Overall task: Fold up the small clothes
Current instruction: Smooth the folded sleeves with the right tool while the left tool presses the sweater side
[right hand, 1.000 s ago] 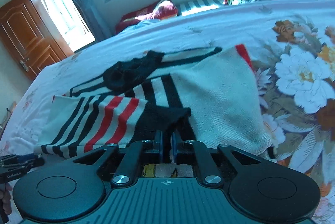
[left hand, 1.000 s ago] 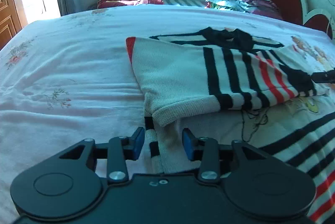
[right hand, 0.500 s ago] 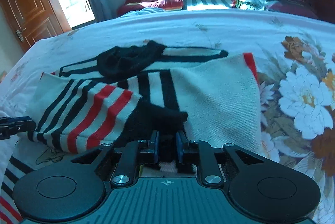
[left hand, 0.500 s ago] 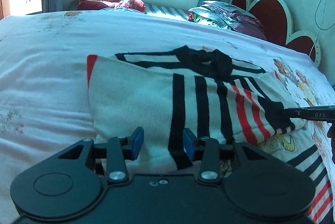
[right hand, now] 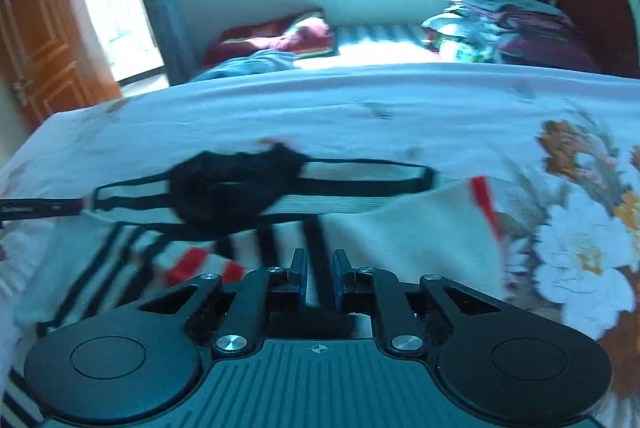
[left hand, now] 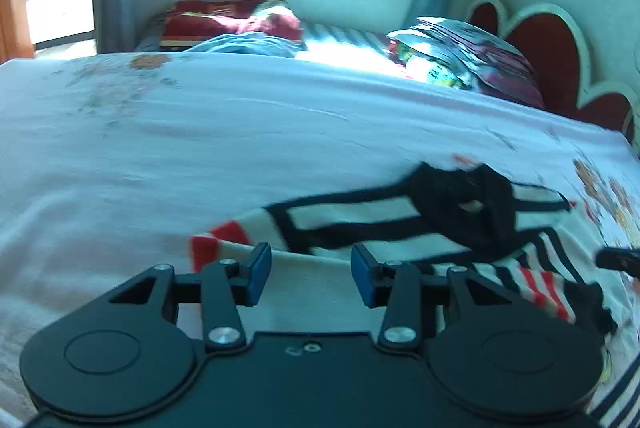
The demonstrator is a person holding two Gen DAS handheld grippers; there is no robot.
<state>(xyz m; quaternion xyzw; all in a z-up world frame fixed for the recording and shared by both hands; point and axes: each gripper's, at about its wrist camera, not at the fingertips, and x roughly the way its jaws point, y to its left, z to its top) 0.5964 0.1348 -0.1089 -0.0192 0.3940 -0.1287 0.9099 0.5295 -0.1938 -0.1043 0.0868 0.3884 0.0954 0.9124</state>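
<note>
A small cream knit sweater (left hand: 360, 224) with black and red stripes lies flat on the bed, its black collar (left hand: 468, 204) at the far side. My left gripper (left hand: 311, 272) hovers over its left shoulder, open, and cream knit shows in the gap without touching the blue pads. The right gripper (right hand: 320, 264) sits over the sweater (right hand: 400, 240) near the striped sleeve (right hand: 192, 264). Its jaws are closing to a narrow slot with dark knit pinched between them. Each gripper's tip shows in the other view: the right gripper (left hand: 616, 259), the left gripper (right hand: 36, 209). Both views are blurred.
The bed carries a pale pink sheet (left hand: 200, 156) with a large flower print (right hand: 580, 228) on the right. A stack of folded bedding (left hand: 460, 56) lies by the red headboard (left hand: 552, 56). A red pillow (left hand: 232, 24) rests under the window, and a wooden door (right hand: 48, 40) stands far left.
Both grippers have moved forward across the sweater, from its lower edge toward the collar. The right jaws have narrowed a little on the dark knit. The left jaws keep the same gap.
</note>
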